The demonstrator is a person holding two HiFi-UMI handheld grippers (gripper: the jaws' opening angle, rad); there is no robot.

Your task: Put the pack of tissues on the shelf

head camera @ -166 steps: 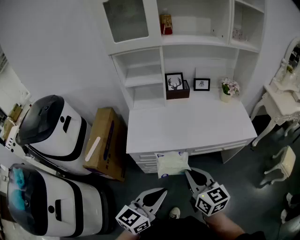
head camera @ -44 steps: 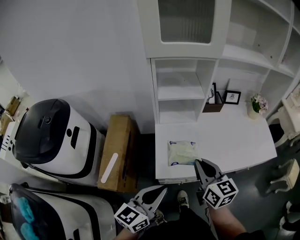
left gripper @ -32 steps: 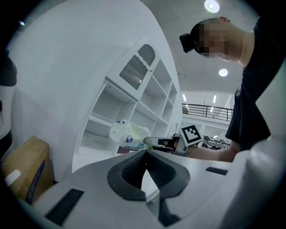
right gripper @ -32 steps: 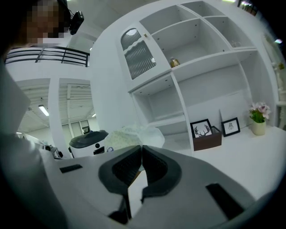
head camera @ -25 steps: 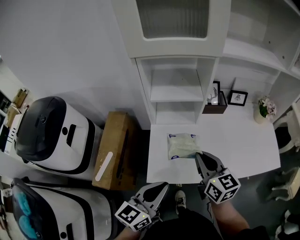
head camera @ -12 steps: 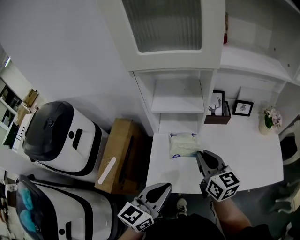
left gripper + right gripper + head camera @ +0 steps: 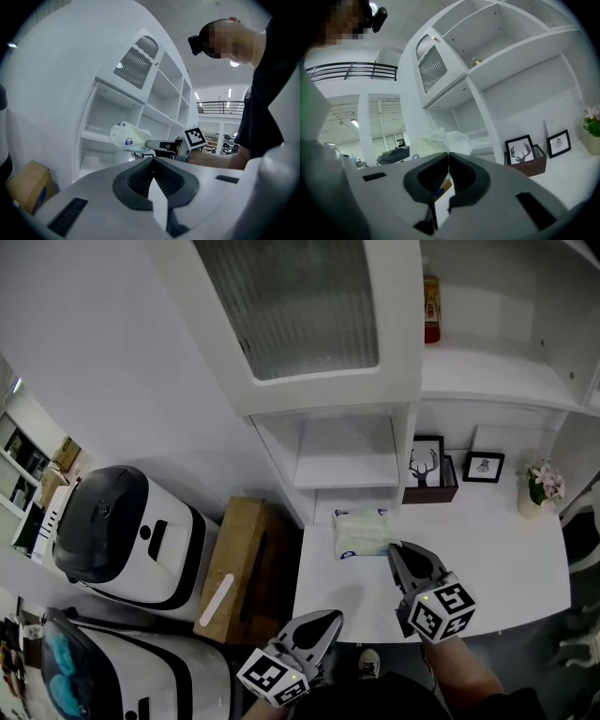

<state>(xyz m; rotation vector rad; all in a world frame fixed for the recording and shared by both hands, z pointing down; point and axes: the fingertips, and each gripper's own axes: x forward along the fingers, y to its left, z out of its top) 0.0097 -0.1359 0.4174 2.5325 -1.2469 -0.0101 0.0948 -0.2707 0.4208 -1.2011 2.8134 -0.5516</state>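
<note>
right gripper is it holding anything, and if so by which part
Yes: the right gripper is shut on the pack of tissues, pinching its near right corner. The left gripper is shut and empty.

A soft, pale pack of tissues [image 7: 362, 532] with a small round blue label hangs in the air, roughly level. Its 5 o'clock edge is pinched in the right claw [image 7: 395, 549]. The white open shelf [image 7: 345, 454] stands at its 12 o'clock, near.

The right hand-held gripper [image 7: 447, 156] clamps the pack of tissues [image 7: 442, 139] before the white shelf unit [image 7: 513, 55].
</note>
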